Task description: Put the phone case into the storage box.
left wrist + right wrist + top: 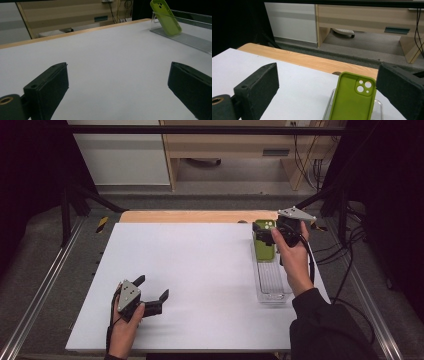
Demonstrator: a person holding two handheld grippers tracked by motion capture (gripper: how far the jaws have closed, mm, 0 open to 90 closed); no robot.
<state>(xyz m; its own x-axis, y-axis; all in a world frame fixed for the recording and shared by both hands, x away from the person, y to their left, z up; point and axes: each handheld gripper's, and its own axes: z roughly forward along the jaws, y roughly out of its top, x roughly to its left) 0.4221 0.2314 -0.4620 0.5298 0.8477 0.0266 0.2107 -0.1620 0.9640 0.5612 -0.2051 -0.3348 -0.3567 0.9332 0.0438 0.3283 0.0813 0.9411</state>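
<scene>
Green phone case point(264, 241) stands propped at the far end of a clear ribbed tray point(272, 282), far right part of the white surface point(200, 270). Case leans back against the tray's far wall, its hollow inner side with the camera cutouts turned toward the near edge; cutouts sit at the top.

Right tongs point(266, 236): held in the right hand point(292, 257) just right of the case, at the tray's far end. Jaws spread wide. In the right gripper view the case point(353, 97) stands between the two black jaws, close to the right-hand jaw, with a clear gap to the left-hand one. Whether the right-hand jaw touches the case's edge cannot be told. Nothing is gripped.

Left tongs point(151, 289): held in the left hand point(125, 325) at the near left part of the surface, well apart from the tray. Jaws wide apart, low over the surface, nothing between them. In the left gripper view the case point(166, 17) and tray point(185, 40) appear far off to the right.

A wooden strip point(200, 216) borders the far edge of the surface.
</scene>
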